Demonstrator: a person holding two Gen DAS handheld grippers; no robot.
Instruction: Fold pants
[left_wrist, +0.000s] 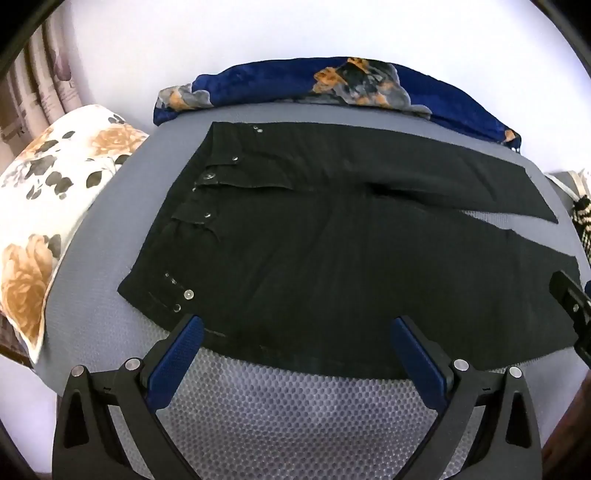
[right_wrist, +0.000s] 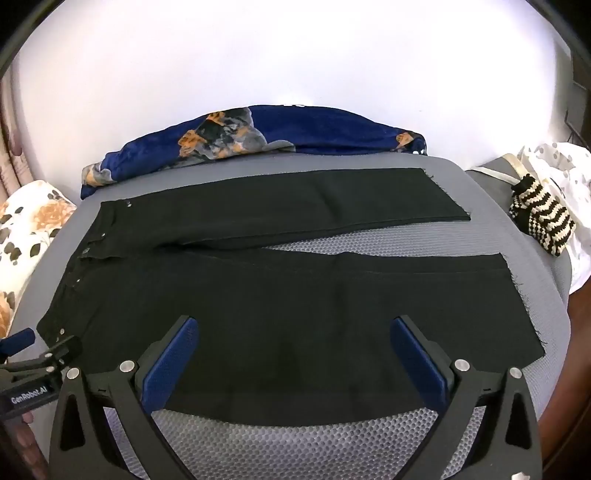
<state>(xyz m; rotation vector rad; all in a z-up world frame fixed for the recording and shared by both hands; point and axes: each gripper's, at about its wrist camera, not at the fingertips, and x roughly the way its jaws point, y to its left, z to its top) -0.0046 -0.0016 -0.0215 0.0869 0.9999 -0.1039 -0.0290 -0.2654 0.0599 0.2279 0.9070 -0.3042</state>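
Black pants (left_wrist: 332, 236) lie flat on a grey mesh mat (left_wrist: 288, 406), waistband with metal buttons at the left, both legs stretching right with a narrow gap between them. They also show in the right wrist view (right_wrist: 280, 295). My left gripper (left_wrist: 295, 325) is open and empty, over the near edge of the pants by the waist. My right gripper (right_wrist: 293, 325) is open and empty, over the near leg. The right gripper's body shows at the right edge of the left wrist view (left_wrist: 572, 306); the left gripper shows at the left edge of the right wrist view (right_wrist: 29, 354).
A blue floral blanket (left_wrist: 332, 85) lies bunched behind the mat against a white wall. A floral pillow (left_wrist: 48, 206) is at the left. A black-and-cream striped knit item (right_wrist: 543, 218) and white cloth (right_wrist: 565, 166) lie at the right.
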